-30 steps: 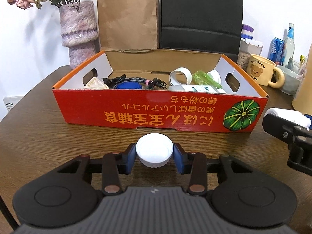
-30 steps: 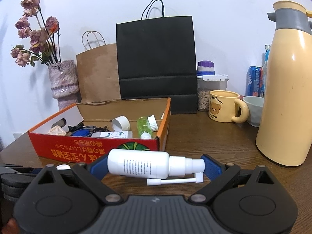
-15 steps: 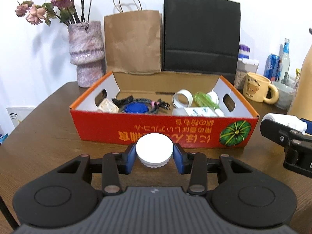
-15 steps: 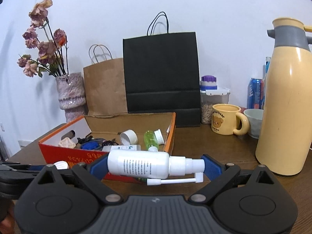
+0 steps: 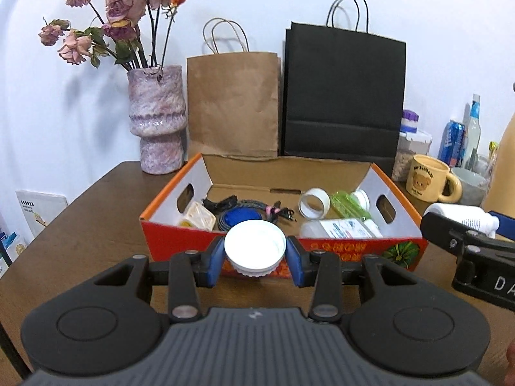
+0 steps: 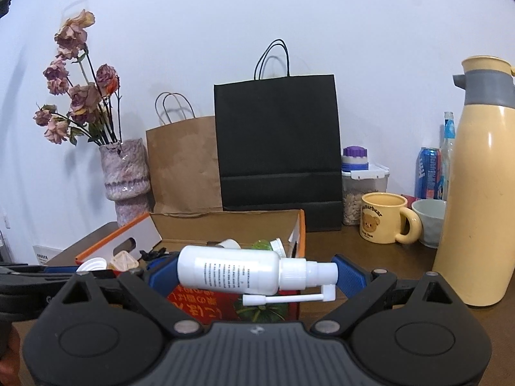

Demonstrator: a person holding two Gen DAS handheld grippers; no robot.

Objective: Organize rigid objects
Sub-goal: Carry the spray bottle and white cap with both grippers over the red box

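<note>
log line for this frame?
left gripper: shut on white cap | right gripper: shut on spray bottle | red box: ahead

Left claw (image 5: 255,255) clamped shut, right claw (image 6: 256,276) too (both level-ish).

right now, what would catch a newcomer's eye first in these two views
The red-orange cardboard box printed with a green pumpkin sits mid-table, holding cables, a tape roll and bottles. In front of it the left gripper clamps a round white ribbed cap, and the right gripper grips a white spray bottle lying sideways. Dried pink roses stand far left.
</note>
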